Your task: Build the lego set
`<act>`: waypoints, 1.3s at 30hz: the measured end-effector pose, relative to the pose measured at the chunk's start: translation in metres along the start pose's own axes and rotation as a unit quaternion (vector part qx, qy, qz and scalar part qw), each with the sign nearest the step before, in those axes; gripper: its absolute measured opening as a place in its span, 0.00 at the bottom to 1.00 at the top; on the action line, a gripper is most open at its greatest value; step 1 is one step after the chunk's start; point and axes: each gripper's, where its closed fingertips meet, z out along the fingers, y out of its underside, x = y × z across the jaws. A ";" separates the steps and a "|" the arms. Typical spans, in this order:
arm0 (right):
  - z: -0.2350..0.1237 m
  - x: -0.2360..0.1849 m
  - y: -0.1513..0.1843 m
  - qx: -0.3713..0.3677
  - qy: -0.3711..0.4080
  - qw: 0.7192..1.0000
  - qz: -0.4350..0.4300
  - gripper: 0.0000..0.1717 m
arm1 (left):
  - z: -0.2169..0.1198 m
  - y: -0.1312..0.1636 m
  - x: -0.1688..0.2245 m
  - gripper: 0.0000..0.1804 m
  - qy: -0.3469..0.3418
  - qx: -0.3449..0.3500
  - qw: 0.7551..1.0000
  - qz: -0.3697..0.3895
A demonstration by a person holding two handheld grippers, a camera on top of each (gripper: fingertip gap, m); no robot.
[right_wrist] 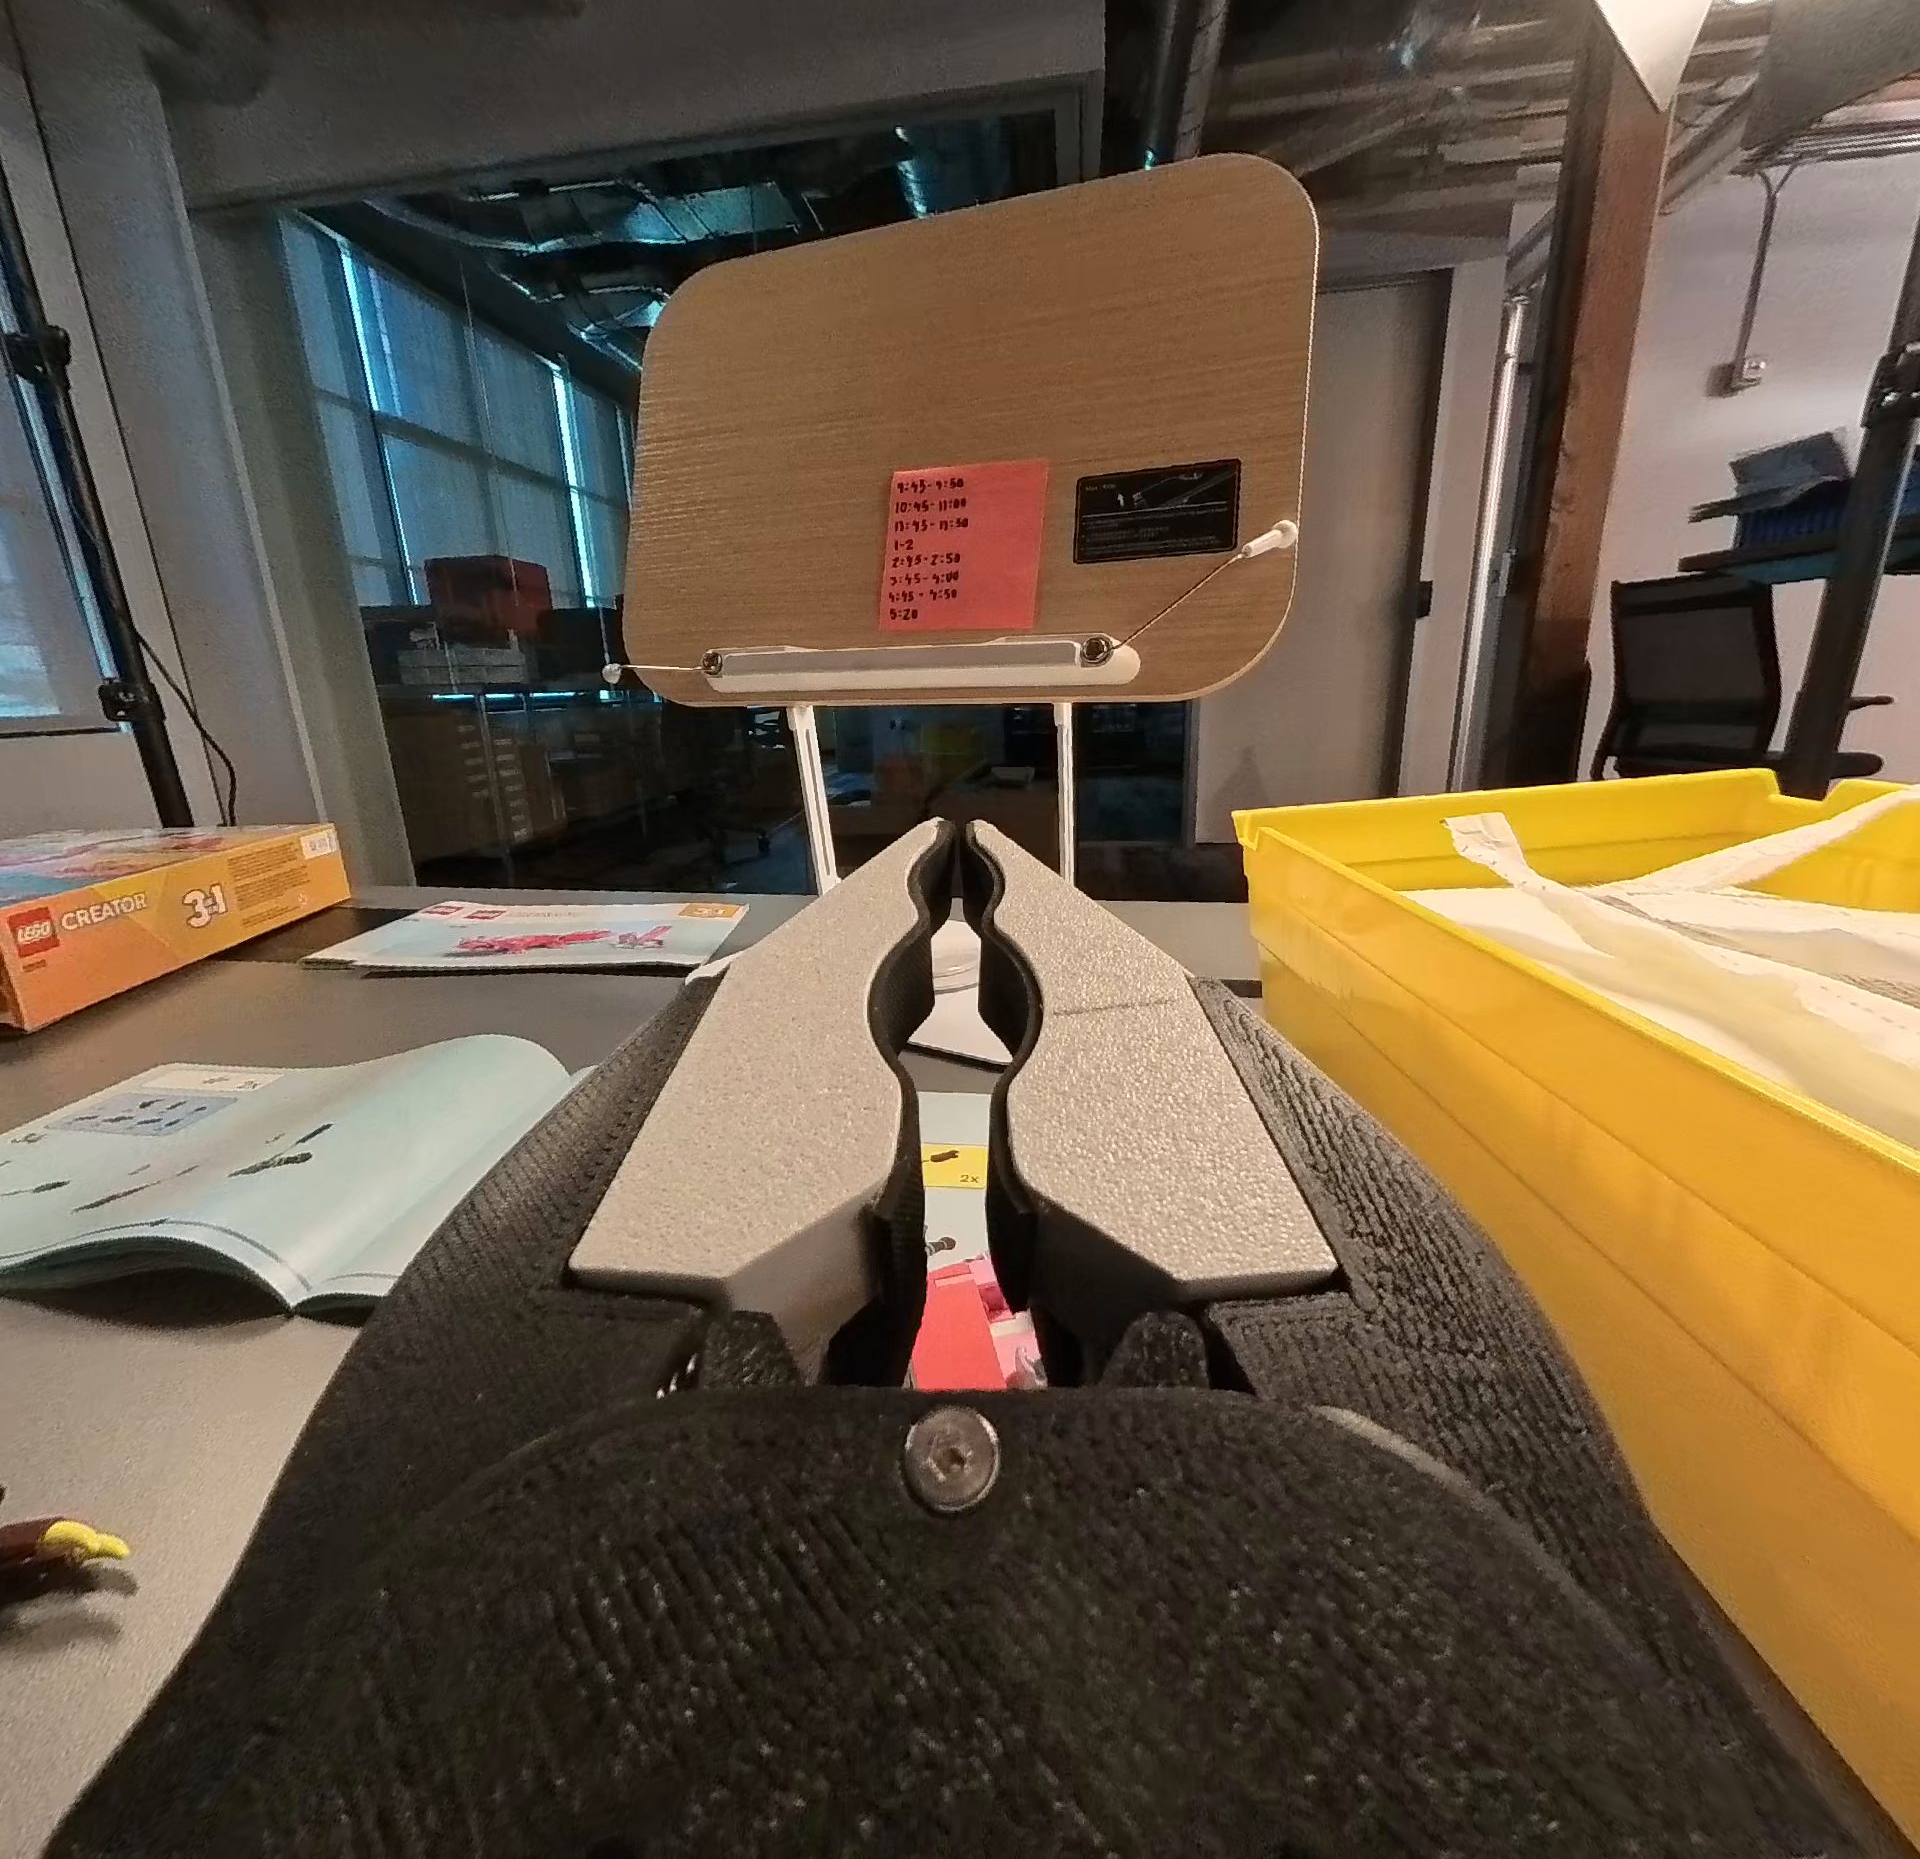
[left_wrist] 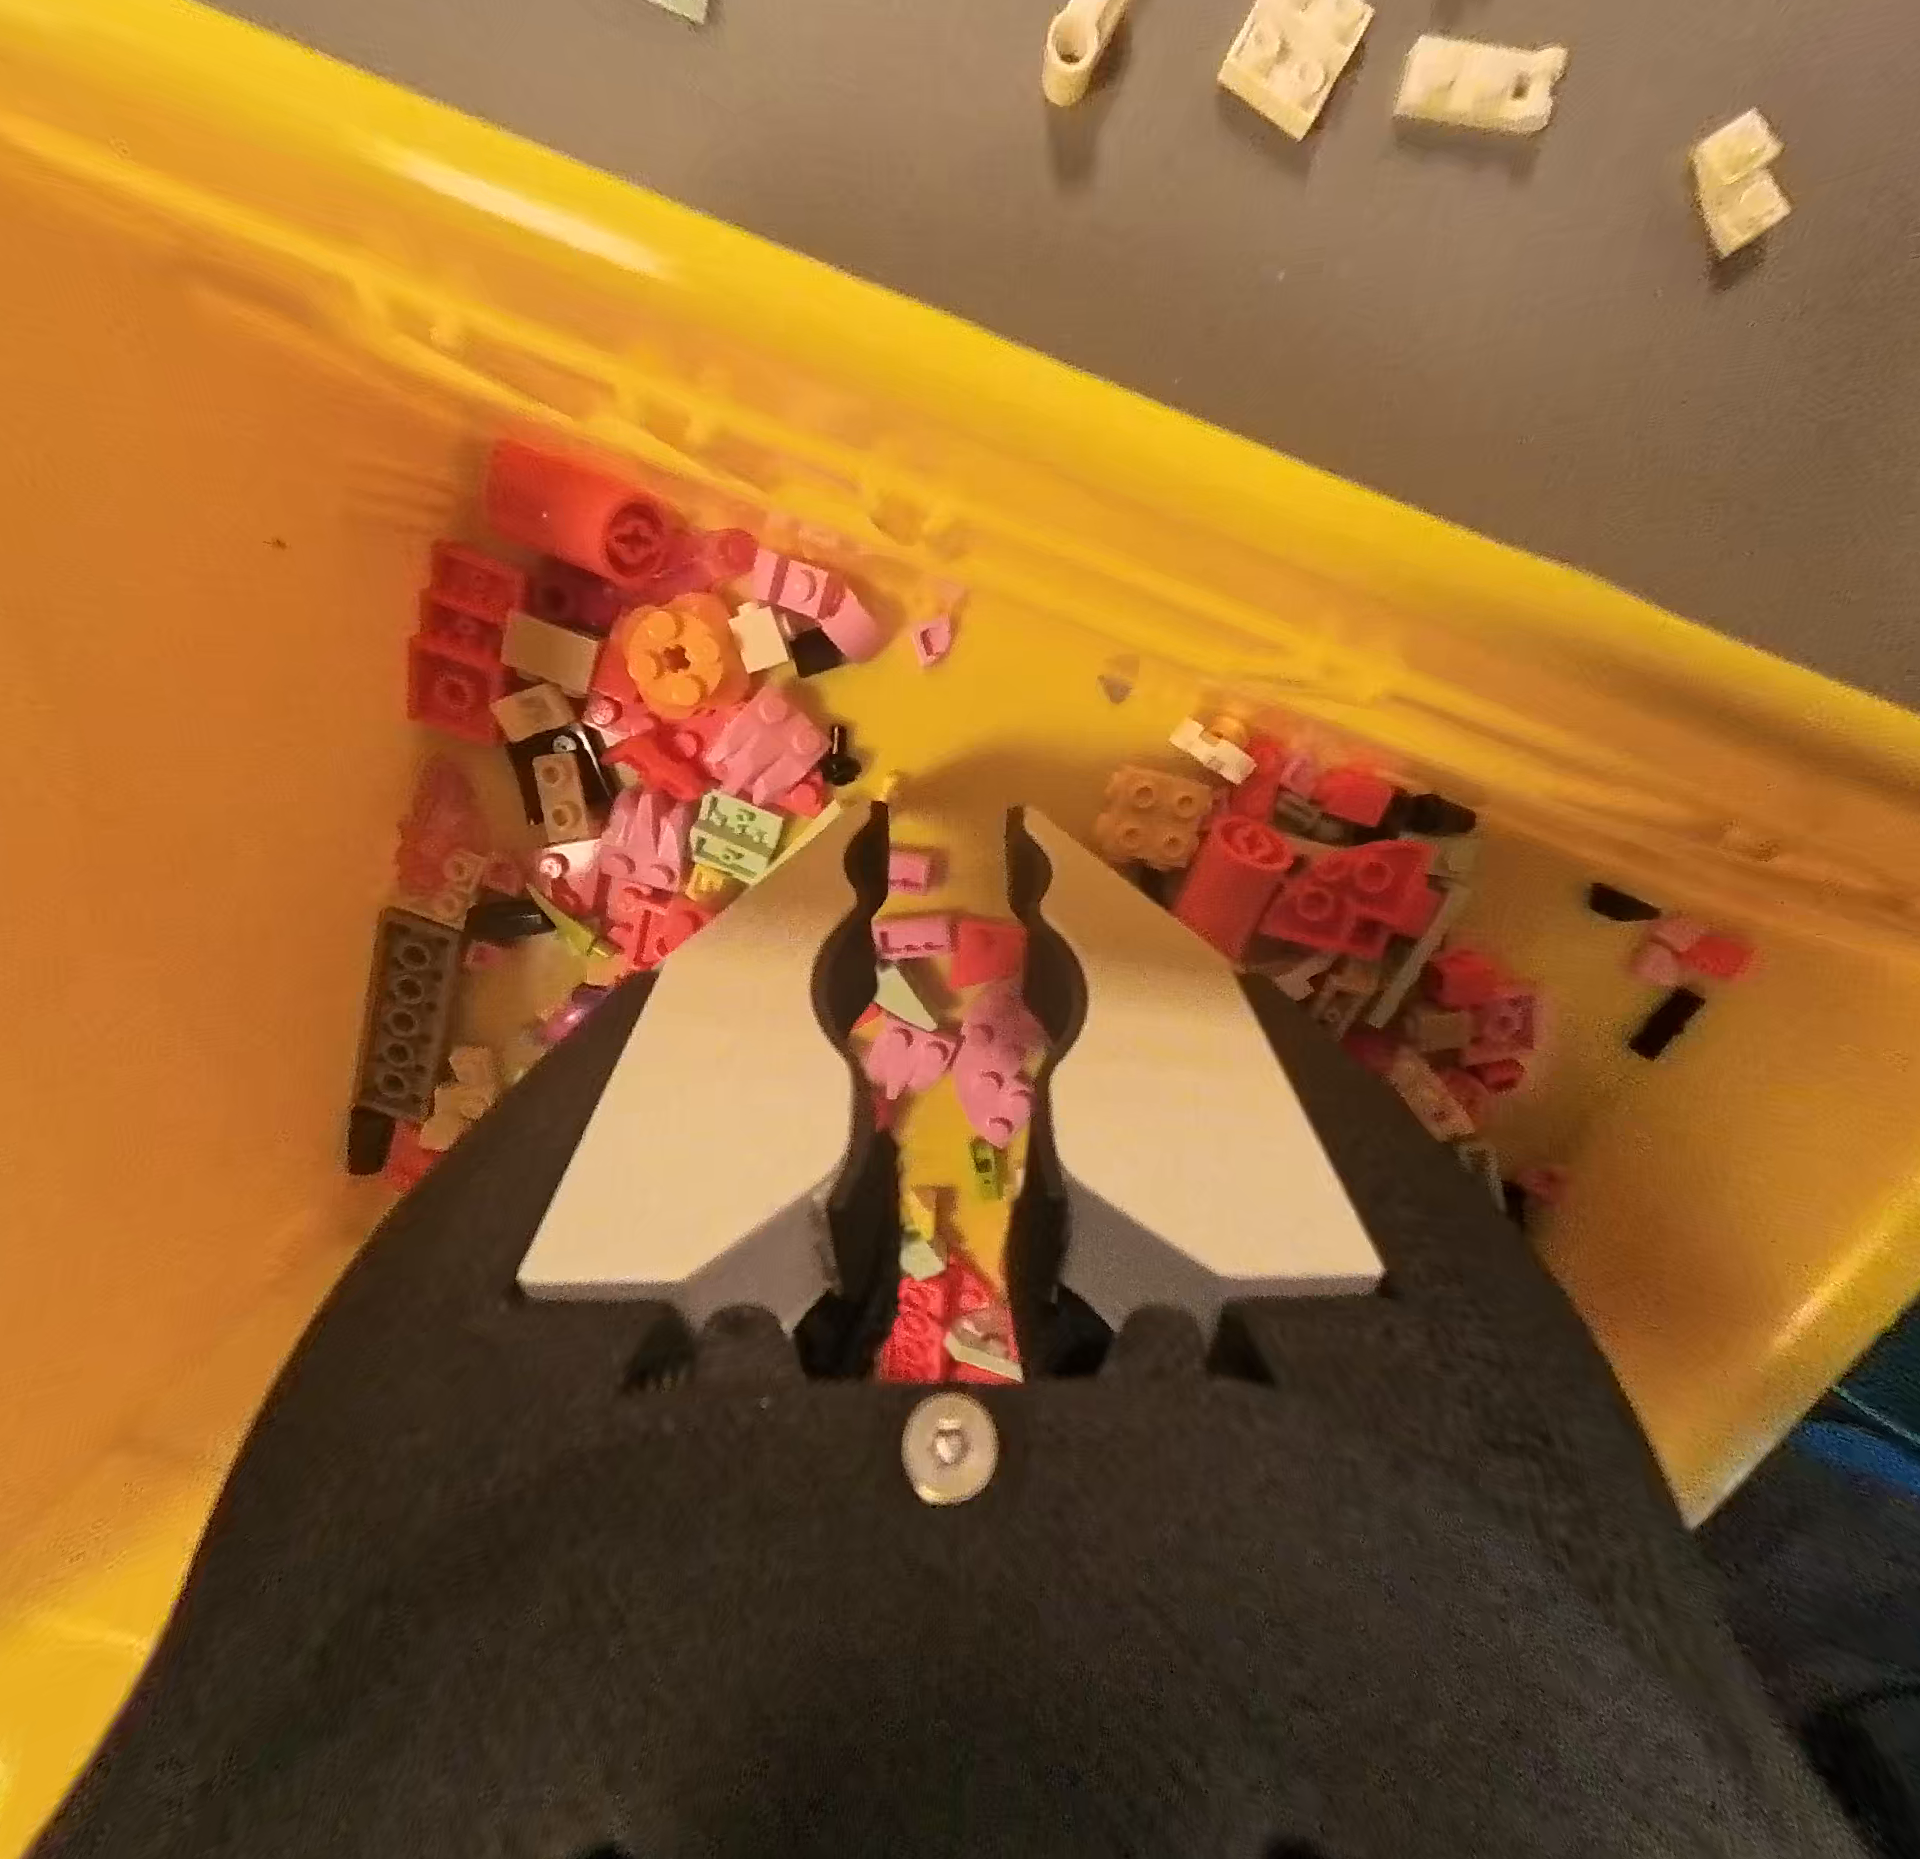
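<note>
My left gripper (left_wrist: 948, 822) is open and points down into a yellow bin (left_wrist: 727, 386). It hovers over loose toy bricks, mostly pink and red. A small pink brick (left_wrist: 912, 867) lies on the bin floor below the gap between the fingertips, and nothing is held. A pile with an orange round brick (left_wrist: 673, 656) lies to the left, and a pile with red bricks (left_wrist: 1340, 895) to the right. My right gripper (right_wrist: 961, 835) is shut with nothing visible between its tips. It is held level above a grey table (right_wrist: 156, 1394), pointing at a wooden book stand (right_wrist: 966, 355).
Several pale bricks (left_wrist: 1294, 38) lie on the dark table beyond the bin. In the right wrist view an open instruction booklet (right_wrist: 260, 1155), a second booklet (right_wrist: 530, 936) and an orange box (right_wrist: 156, 905) lie to the left. A stacked yellow bin (right_wrist: 1558, 1082) with white bags stands to the right. About 50 centimeters separates my left fingertips from my right.
</note>
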 end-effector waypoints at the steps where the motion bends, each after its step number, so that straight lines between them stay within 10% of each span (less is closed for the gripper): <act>1: 0.000 0.000 0.000 0.000 0.000 1.000 0.000 0.00 | 0.001 0.001 -0.001 0.12 -0.001 -0.002 1.000 0.001; 26: 0.000 -0.001 0.000 0.003 -0.005 1.000 0.003 0.00 | -0.023 -0.005 -0.008 0.00 -0.071 0.109 0.991 0.008; 39: 0.003 -0.031 0.002 -0.002 -0.094 0.996 -0.004 0.00 | -0.158 -0.130 0.078 0.00 -0.237 0.337 0.910 0.051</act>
